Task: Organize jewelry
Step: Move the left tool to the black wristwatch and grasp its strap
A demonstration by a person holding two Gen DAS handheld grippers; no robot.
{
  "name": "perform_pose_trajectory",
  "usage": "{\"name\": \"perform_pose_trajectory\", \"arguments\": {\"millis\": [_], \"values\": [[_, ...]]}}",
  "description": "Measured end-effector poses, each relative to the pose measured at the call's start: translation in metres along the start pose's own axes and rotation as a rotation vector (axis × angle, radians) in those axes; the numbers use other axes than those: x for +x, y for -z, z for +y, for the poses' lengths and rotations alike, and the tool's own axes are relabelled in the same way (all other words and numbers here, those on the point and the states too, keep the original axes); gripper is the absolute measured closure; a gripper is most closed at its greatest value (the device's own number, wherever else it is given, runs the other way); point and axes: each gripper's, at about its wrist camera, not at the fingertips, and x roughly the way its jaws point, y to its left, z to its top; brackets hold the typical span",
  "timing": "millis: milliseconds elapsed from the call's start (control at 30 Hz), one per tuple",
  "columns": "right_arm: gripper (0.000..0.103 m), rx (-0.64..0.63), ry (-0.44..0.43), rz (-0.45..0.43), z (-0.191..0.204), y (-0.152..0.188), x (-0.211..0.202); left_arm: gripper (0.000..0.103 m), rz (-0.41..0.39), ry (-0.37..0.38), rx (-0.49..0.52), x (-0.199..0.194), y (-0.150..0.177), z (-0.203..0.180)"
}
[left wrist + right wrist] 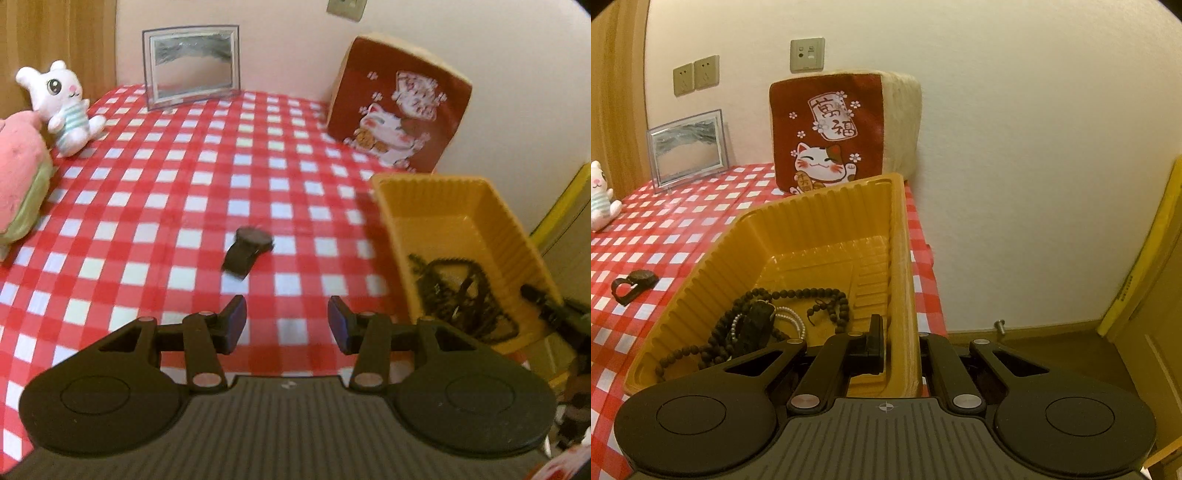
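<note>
At the bottom of the left wrist view the left gripper (287,322) hangs over the checked counter (155,192) with its fingers (233,324) apart and nothing between them. Just beyond them, in the middle of the frame, a dark watch (248,248) lies alone on the cloth, its strap pointing toward the lower left. At the right edge sits the yellow tray (443,206), already holding a tangle of dark bead strings (461,295). In the right wrist view the right gripper (901,350) is clamped tight on the tray's near right wall, pinning it, and the beads (798,299) and a thin pale bead chain (792,319) lie in the bottom. Farther back stand a red cat cushion (395,107), a clear picture frame (192,64) and soft toys (62,107) at the upper left. The step in hand looks like fetching the watch, seemingly the last loose piece. The next move calls for lowering the open fingers either side of the watch body, closing on it and carrying it right into the tray.
</note>
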Motion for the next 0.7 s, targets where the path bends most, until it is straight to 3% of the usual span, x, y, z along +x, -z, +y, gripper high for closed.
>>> {"name": "perform_pose_trajectory", "arguments": {"millis": [700], "values": [[0.100, -0.027, 0.055, -0.043, 0.012, 0.001, -0.005, 0.058, 0.010, -0.037, 0.067, 0.029, -0.001, 0.018]]}}
